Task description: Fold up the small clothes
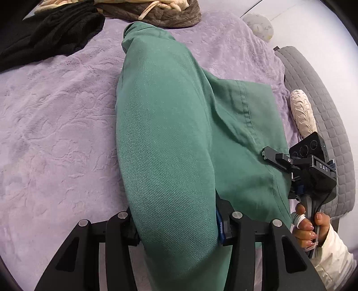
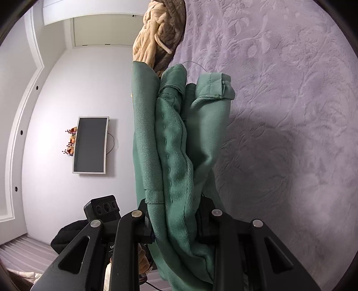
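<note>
The left gripper [image 1: 176,226] is clamping the green garment [image 1: 165,138] above the purple blanket [image 1: 56,116], while the right gripper [image 1: 268,156] is pinching its edge.

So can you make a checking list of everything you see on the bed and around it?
Surface: lilac blanket, textured, covering the bed.
Job's things: green garment, lifted and bunched, gripped at two places.
Clutter: black garment and brown-and-cream bundle at the far edge; cream roll beside a grey quilted cushion.
Grippers: left gripper and right gripper, fingers each shut on green cloth.
Cables: thin wire beside the wall screen.
Surroundings: white walls; small decoration next to the screen.
</note>
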